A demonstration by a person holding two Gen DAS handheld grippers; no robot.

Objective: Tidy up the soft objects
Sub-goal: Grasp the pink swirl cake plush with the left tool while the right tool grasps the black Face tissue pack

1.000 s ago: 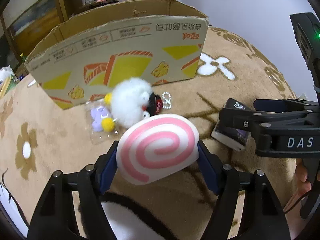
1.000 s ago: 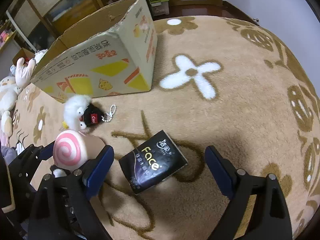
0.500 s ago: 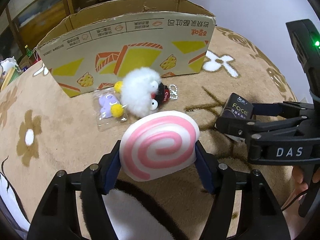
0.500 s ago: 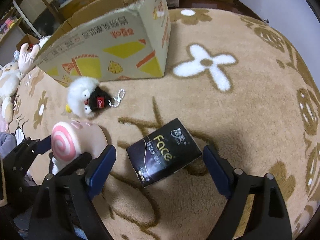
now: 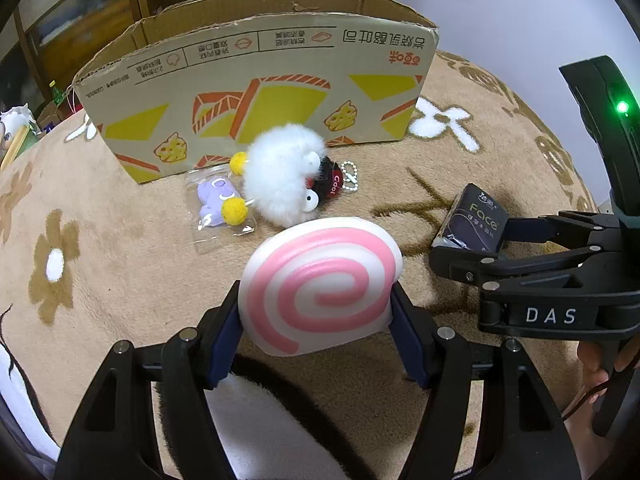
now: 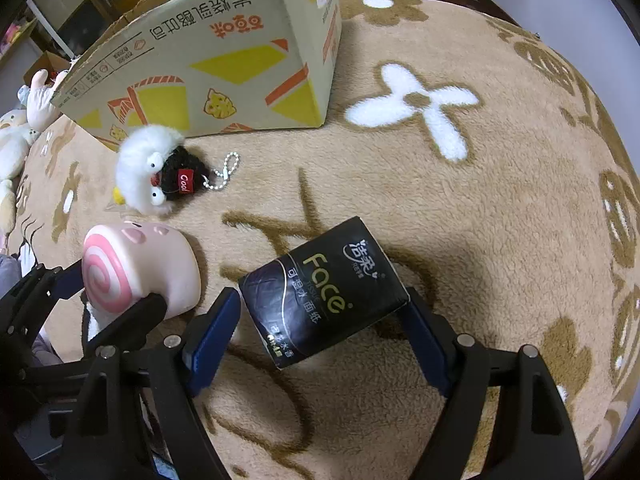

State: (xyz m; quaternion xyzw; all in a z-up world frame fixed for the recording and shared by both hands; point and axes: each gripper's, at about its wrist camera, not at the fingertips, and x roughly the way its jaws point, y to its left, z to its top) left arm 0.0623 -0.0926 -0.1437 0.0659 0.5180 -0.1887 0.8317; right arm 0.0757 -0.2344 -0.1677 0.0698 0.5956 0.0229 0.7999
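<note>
A tan plush carpet [image 6: 500, 208] with white and brown flower shapes fills both my views, with an open cardboard box [image 5: 260, 92] standing on it at the back. From my left wrist I see my left gripper [image 5: 316, 340] clamped on the pink-swirl squishy roll [image 5: 320, 288], its blue pads pressed into both sides; my right wrist shows that roll's long cream flank, which the left view hides. My right gripper [image 6: 320, 320] straddles the black tissue pack [image 6: 324, 296] lying on the carpet. Its jaws have just been closing, but I still see a gap at the left pad, and at the right I cannot tell whether it touches. Just before the box lies a white fluffy toy [image 5: 284, 176] with a black keychain plush [image 6: 184, 180]. Only the left view shows the clear bag with a purple toy [image 5: 216, 200] beside it. Only the right view shows pale plush animals [image 6: 16, 136] at the carpet's far left.
</note>
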